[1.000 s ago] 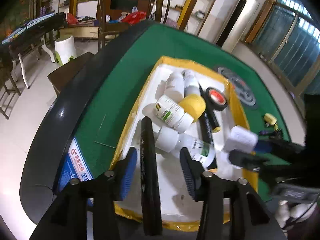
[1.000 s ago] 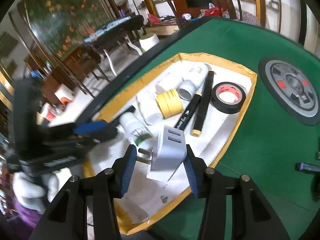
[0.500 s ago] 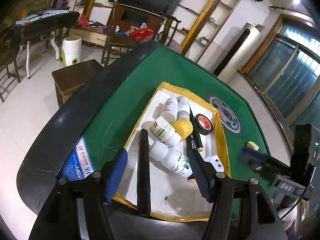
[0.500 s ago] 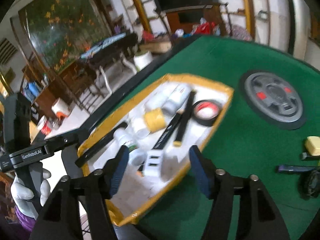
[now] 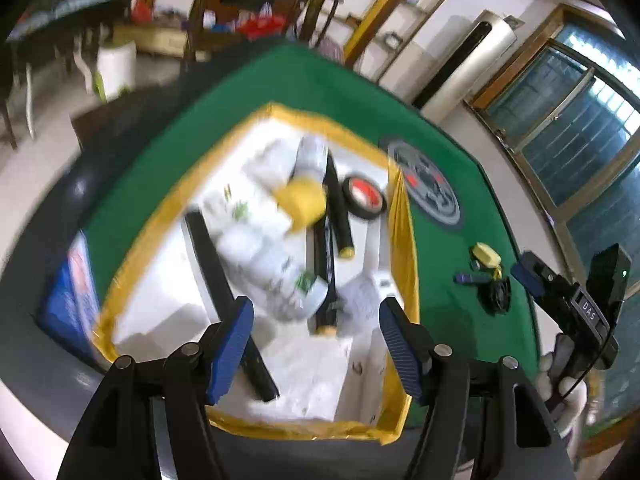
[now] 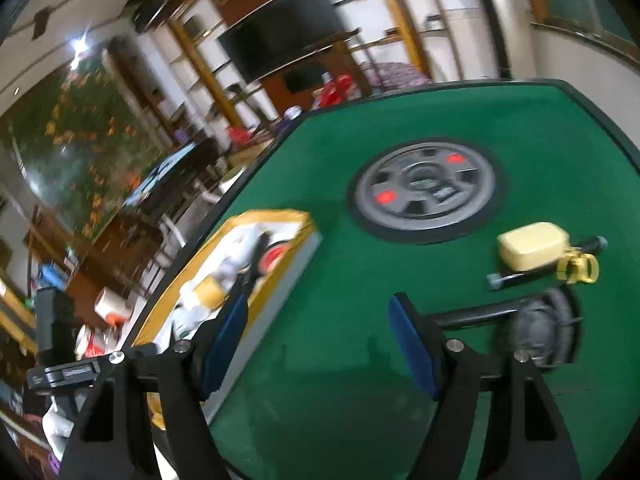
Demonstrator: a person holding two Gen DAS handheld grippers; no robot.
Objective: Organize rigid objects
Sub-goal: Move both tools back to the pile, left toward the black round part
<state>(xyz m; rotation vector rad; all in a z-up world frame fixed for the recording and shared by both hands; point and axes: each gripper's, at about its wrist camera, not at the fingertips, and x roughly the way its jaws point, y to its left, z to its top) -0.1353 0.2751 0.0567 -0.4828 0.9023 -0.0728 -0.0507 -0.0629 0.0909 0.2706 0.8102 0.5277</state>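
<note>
The yellow-rimmed tray (image 5: 404, 240) lies on the green desk (image 5: 256, 92), crowded with white bottles (image 5: 280, 276), a yellow tape roll (image 5: 304, 200), a black tape roll (image 5: 364, 200) and black markers (image 5: 338, 216). The left gripper (image 5: 316, 344) hangs over its 6 o'clock end, fingers spread and empty. The right gripper (image 6: 320, 344), likewise released, is over bare green felt, the tray's long edge at 9 o'clock, a yellow case (image 6: 532, 246) at 2 o'clock and a round grey disc (image 6: 424, 186) at 12.

Both grippers (image 5: 316, 344) (image 6: 318, 344) agape (empty)

A green felt table (image 6: 360, 380) bears a yellow-rimmed tray (image 5: 404, 240), a yellow case (image 6: 532, 245) and a round grey disc (image 6: 424, 190).
</note>
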